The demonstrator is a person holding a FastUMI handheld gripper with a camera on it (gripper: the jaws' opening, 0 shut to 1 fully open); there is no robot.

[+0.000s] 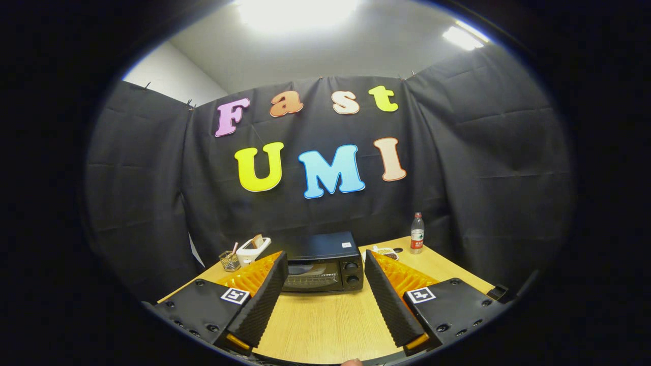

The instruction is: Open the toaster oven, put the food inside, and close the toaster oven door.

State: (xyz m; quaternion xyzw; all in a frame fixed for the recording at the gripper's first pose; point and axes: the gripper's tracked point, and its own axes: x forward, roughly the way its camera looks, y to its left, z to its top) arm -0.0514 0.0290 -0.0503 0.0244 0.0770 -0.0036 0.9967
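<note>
item: hand-held gripper (325,277), fingers spread wide, empty. toaster oven (323,263), door closed, beyond the fingertips on the wooden table (325,320). beside it: white toaster (253,250), water bottle (417,233). risk: a badly aimed approach misses the door handle, nudging the oven backward.

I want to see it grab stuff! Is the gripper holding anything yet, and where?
Nothing is held. The gripper is open, its fingers spread with bare table between them, and the toaster oven sits shut beyond them.

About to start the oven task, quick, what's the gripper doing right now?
Gripper: open, holding nothing; toaster oven sits beyond its fingers, door closed.
</note>
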